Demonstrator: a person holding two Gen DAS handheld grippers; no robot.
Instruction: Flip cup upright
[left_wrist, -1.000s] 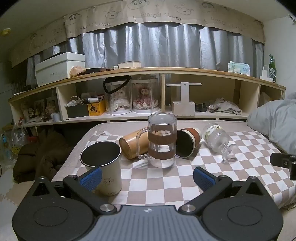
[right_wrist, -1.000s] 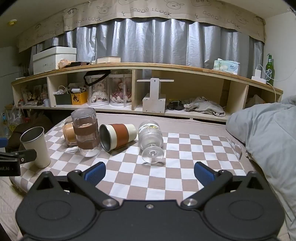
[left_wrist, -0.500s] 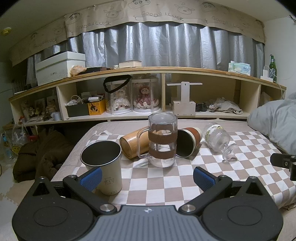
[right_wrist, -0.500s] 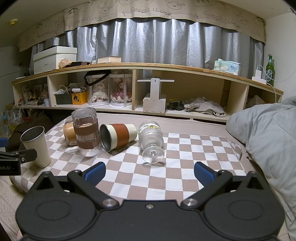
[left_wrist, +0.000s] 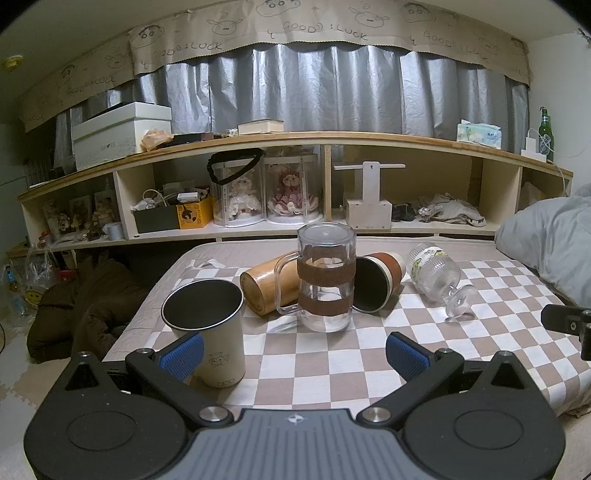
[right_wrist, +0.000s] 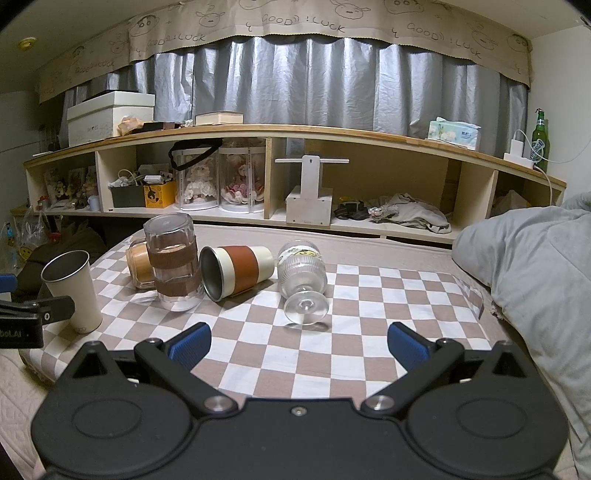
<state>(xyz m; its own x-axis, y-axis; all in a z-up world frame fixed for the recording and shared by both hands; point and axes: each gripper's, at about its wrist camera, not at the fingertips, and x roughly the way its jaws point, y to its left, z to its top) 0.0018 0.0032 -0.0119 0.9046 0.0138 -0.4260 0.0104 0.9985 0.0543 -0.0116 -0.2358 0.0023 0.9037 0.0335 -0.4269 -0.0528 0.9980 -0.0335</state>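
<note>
On the checkered cloth (left_wrist: 332, 369) a cream metal cup (left_wrist: 207, 317) and a clear glass mug with brown bands (left_wrist: 325, 280) stand upright. A bamboo cup (left_wrist: 264, 286), a brown-and-cream cup (left_wrist: 376, 282) and a ribbed stemmed glass (left_wrist: 437, 275) lie on their sides. My left gripper (left_wrist: 295, 354) is open and empty, just short of the cream cup. My right gripper (right_wrist: 299, 343) is open and empty, in front of the stemmed glass (right_wrist: 301, 280). The brown-and-cream cup (right_wrist: 236, 271) and glass mug (right_wrist: 173, 262) lie to its left.
A grey pillow (right_wrist: 535, 266) lies at the right of the bed. A long wooden shelf (left_wrist: 332, 221) with boxes and doll cases runs behind. The cloth's front edge is close below both grippers. The left gripper's body shows at the right view's left edge (right_wrist: 33, 314).
Both grippers have stayed nearly still and open. The cups have not moved.
</note>
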